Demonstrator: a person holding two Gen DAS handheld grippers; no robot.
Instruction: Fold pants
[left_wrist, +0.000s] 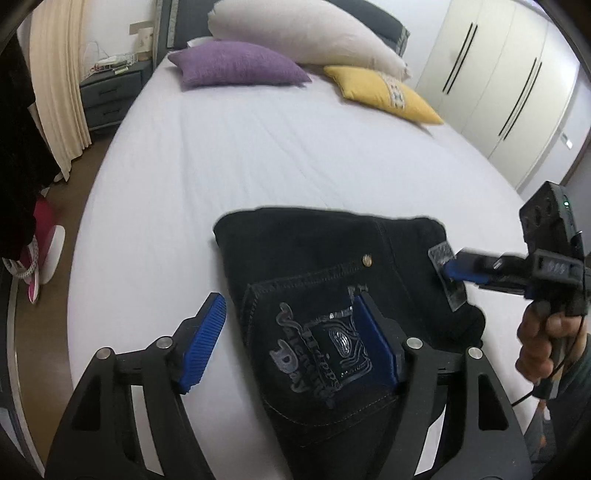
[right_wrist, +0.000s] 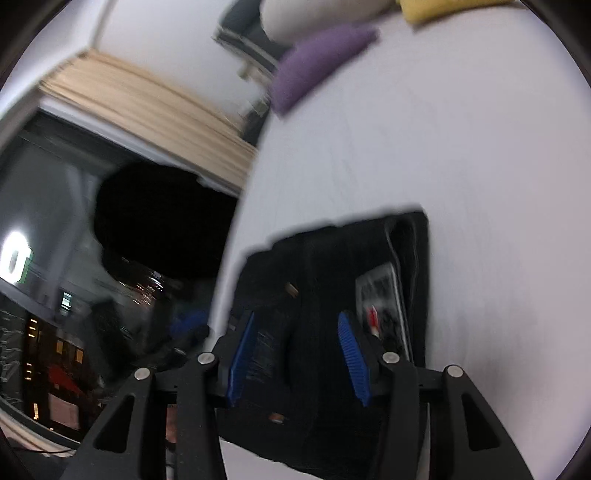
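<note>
The black pants (left_wrist: 325, 266) lie folded into a compact block on the white bed sheet (left_wrist: 258, 155), back pocket with a silver logo facing up. My left gripper (left_wrist: 288, 314) is open just above the pocket, one blue pad over the sheet, the other over the logo. My right gripper (left_wrist: 448, 271) comes in from the right, over the grey waistband label (left_wrist: 445, 275). In the blurred right wrist view the pants (right_wrist: 325, 280) fill the lower middle, and the right gripper (right_wrist: 297, 332) is open above them, holding nothing.
A purple pillow (left_wrist: 240, 68), a large beige pillow (left_wrist: 306, 35) and a yellow pillow (left_wrist: 388, 94) lie at the head of the bed. A grey nightstand (left_wrist: 110, 94) and cream curtain (left_wrist: 59, 85) stand left. White wardrobes (left_wrist: 509, 81) stand right.
</note>
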